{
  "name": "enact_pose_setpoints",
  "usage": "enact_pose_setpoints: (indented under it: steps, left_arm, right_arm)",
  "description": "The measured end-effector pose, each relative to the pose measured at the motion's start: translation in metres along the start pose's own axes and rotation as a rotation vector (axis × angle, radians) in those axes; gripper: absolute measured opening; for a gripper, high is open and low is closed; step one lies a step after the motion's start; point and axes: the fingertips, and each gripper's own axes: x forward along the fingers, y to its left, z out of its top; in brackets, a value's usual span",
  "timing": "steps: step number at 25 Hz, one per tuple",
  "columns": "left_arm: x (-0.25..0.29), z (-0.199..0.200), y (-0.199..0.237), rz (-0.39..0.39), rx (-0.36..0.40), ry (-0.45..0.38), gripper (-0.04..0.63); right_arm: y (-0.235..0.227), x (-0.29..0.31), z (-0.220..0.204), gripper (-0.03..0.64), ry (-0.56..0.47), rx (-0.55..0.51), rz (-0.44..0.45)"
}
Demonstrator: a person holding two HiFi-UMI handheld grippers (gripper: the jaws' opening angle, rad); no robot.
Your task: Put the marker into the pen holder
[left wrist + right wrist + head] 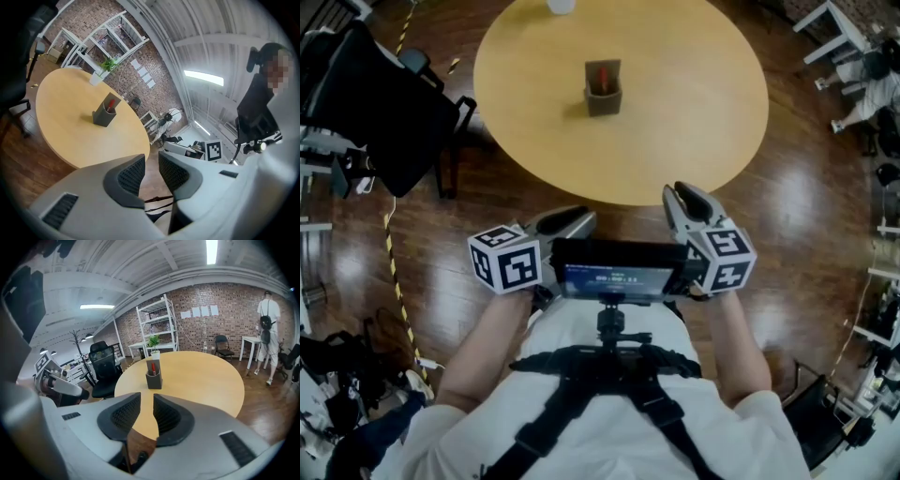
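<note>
The left tool (151,161) and right tool (146,401) are held with jaws slightly apart, nothing between them, just short of the round wooden surface (694,103). The red marker (602,74) is seen standing in the grey pen holder (603,98) near the surface's middle.

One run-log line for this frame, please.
marker: in pen holder | left gripper: open, empty | right gripper: open, empty | both: short of table edge

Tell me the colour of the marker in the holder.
The marker is red, clearest in right gripper view.
</note>
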Motion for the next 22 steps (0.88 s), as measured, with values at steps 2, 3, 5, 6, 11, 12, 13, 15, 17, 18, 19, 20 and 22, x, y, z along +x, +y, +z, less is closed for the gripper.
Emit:
enact_pose_setpoints:
  steps: [2, 3, 5, 6, 11, 12, 13, 15, 17, 18, 19, 20, 22]
  left_arm:
    - [-0.003, -0.01, -0.014, 0.022, 0.009, -0.01, 0.098]
    - [-0.003, -0.018, -0.022, 0.034, 0.012, -0.011, 0.098]
    - [0.0, -0.035, -0.037, 0.045, 0.016, -0.017, 0.098]
    - [0.003, -0.043, -0.044, 0.045, 0.016, -0.024, 0.098]
    - [0.019, -0.094, -0.09, 0.043, 0.007, -0.051, 0.098]
    - [0.02, -0.105, -0.097, 0.047, 0.006, -0.051, 0.098]
    - [0.02, -0.115, -0.103, 0.056, 0.006, -0.049, 0.098]
    - [0.02, -0.134, -0.115, 0.076, 0.008, -0.046, 0.098]
    - [0.022, -0.15, -0.133, 0.09, 0.017, -0.041, 0.098]
    - [0.023, -0.157, -0.141, 0.091, 0.022, -0.042, 0.098]
    - [0.024, -0.161, -0.147, 0.09, 0.026, -0.048, 0.098]
    - [0.023, -0.165, -0.151, 0.09, 0.029, -0.057, 0.098]
    - [0.021, -0.17, -0.155, 0.102, 0.034, -0.066, 0.098]
  right_arm:
    - [0.001, -0.022, -0.002, 0.097, -0.017, -0.014, 0.02]
    - [0.001, -0.035, -0.004, 0.097, -0.027, -0.014, 0.029]
    - [-0.001, -0.062, -0.007, 0.097, -0.051, -0.006, 0.048]
    - [-0.002, -0.075, -0.009, 0.097, -0.062, -0.002, 0.058]
    - [-0.01, -0.134, -0.038, 0.097, -0.095, -0.001, 0.106]
    - [-0.011, -0.144, -0.045, 0.097, -0.095, -0.002, 0.11]
    - [-0.011, -0.151, -0.052, 0.097, -0.092, -0.001, 0.112]
    - [-0.014, -0.165, -0.069, 0.097, -0.085, 0.002, 0.116]
    - [-0.021, -0.181, -0.084, 0.097, -0.084, 0.005, 0.118]
    - [-0.023, -0.188, -0.089, 0.097, -0.086, 0.005, 0.117]
    - [-0.025, -0.194, -0.093, 0.097, -0.089, 0.007, 0.118]
    - [-0.025, -0.198, -0.096, 0.095, -0.092, 0.008, 0.12]
    - [-0.024, -0.202, -0.104, 0.095, -0.094, 0.007, 0.123]
